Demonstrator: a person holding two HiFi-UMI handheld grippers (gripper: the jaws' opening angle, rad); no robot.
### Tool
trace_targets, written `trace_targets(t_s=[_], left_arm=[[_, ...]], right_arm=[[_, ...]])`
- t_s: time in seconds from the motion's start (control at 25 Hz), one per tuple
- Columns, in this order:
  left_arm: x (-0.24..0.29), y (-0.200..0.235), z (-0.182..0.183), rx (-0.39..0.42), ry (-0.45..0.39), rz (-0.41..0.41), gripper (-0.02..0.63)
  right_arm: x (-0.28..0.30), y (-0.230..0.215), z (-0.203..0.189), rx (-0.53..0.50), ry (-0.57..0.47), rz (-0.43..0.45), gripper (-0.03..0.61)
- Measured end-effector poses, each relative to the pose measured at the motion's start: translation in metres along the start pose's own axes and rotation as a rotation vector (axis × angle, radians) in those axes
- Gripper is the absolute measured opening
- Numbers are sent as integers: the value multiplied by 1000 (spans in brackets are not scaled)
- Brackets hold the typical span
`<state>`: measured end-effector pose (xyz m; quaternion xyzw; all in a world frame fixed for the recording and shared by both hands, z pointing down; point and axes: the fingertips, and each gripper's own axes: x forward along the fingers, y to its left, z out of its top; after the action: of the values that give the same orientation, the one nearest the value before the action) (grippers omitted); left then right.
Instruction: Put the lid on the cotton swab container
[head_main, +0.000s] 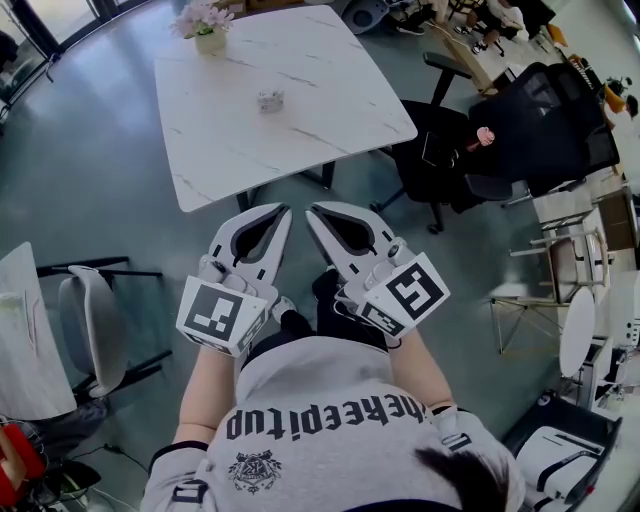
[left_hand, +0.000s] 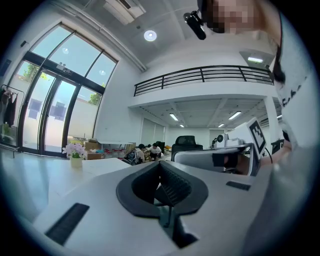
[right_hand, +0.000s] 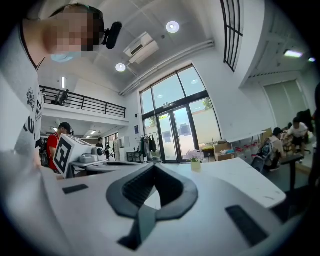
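The person's grey shirt (head_main: 330, 420) fills the near edge of the head view. Just short of the white marble table (head_main: 340, 110), the left gripper (head_main: 281, 211) and right gripper (head_main: 313, 211) are held side by side. Each has its jaws pressed together with nothing between them. The cotton swab container (head_main: 270, 100) stands alone near the middle of the table, too small to tell whether its lid is on. A flower pot (head_main: 207, 30) sits at the table's far edge, and a black office chair (head_main: 450, 150) stands beside its right corner.

Counted: one left gripper (head_main: 283, 213), one right gripper (head_main: 312, 212), one marble surface (head_main: 340, 95), one flower pot (head_main: 208, 30), one small container (head_main: 270, 100).
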<state>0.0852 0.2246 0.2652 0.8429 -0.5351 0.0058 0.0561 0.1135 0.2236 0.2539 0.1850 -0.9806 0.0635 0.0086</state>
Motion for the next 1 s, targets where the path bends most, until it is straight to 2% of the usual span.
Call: trace_targets(t_s=[0.32, 1.0], left_arm=[[18, 21, -1, -14, 7, 54, 15], [103, 77, 8, -24, 5, 173, 15]], right_arm=[[20, -21, 2, -3, 1, 51, 11], [74, -111, 11, 6, 36, 174, 11]])
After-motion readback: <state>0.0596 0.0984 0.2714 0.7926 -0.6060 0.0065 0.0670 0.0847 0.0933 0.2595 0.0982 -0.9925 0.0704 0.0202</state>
